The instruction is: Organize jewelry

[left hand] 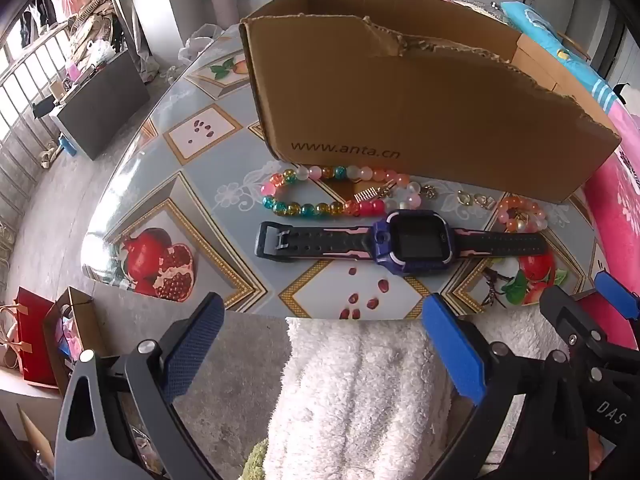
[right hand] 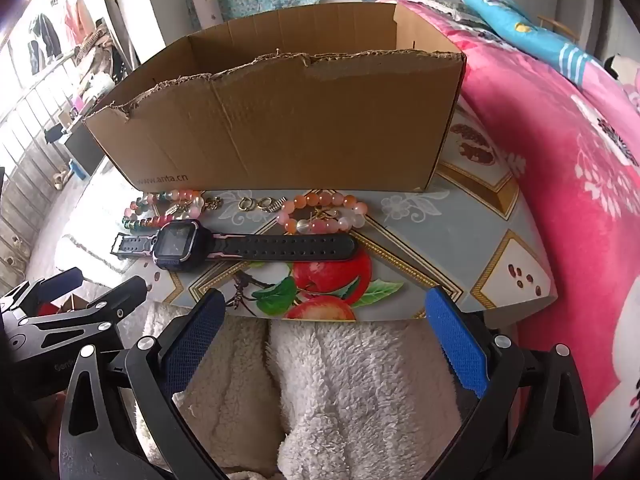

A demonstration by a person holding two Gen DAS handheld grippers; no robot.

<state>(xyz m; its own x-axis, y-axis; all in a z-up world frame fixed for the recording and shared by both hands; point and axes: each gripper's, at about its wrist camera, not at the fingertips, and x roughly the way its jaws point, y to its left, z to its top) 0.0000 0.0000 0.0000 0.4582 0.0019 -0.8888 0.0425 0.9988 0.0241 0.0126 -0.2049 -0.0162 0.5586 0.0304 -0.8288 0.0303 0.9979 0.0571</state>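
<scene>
Left gripper (left hand: 322, 328) is hanging over the near edge of the table, tilted downward, jaws spread wide with nothing between them. Right gripper (right hand: 326, 328) is sitting just beside it to the right, likewise angled down and gaping wide, nothing between its blue pads (right hand: 456, 344). Both are hovering above a fluffy white cloth (left hand: 360, 392) below the table edge, apart from every object.

Table (left hand: 152, 184) is wearing a glossy covering printed with fruit. Nearest the grippers, a purple-and-black smartwatch (left hand: 400, 244) is lying flat, strap stretched out left to right. Just behind its left half, a multicoloured bead bracelet (left hand: 320, 192) is resting in a long loop, with a small gold comb-like piece (left hand: 370, 194) inside it. To the right, small gold earrings (left hand: 474, 200) are lying loose, then an orange-pink bead bracelet (right hand: 324, 212) with a gold trinket in its middle, close behind the watch strap's right end.

Behind everything, an open cardboard box (left hand: 400, 112) with torn upper edges is standing on the table, jewelry lined up along its front wall. A pink floral blanket (right hand: 560, 160) is filling the right side.
</scene>
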